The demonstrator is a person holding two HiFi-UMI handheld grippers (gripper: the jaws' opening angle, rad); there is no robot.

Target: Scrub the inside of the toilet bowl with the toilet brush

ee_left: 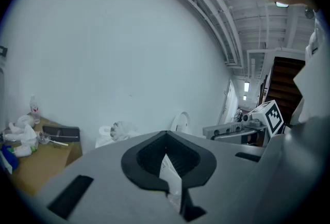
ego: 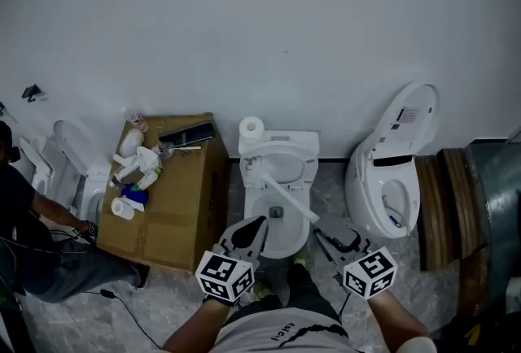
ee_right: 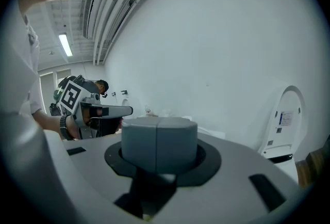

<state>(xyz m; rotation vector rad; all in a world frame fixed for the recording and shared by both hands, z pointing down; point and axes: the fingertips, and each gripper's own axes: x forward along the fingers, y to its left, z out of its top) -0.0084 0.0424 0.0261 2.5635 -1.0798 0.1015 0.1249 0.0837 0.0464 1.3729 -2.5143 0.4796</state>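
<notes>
Toilet brush (ego: 281, 195) lies slantwise over the toilet bowl (ego: 289, 239). Its head is up at the back left by the seat ring and its handle runs down to the front right rim. Whether the bristles touch porcelain I can't tell. Right gripper (ego: 323, 236) sits just off the handle's near end, jaws pressed together, seam closed, nothing showing between them. Left gripper (ego: 259, 225) hovers over the front left rim, jaws parted by a narrow slit with a white sliver in it that I can't name. The scene fits either a brush about to be taken up or one just let go. My judgement: any scrubbing wants a square clamp on the handle, back from its tip, with the head kept below the rim and short strokes round the wall so nothing flicks out. Room: cardboard box (ego: 183, 205) crowds the bowl's left side, second toilet (ego: 383, 189) stands near on the right, and a toilet roll (ego: 251, 128) perches on the tank. Free swing is mostly front-to-back, toward me.
</notes>
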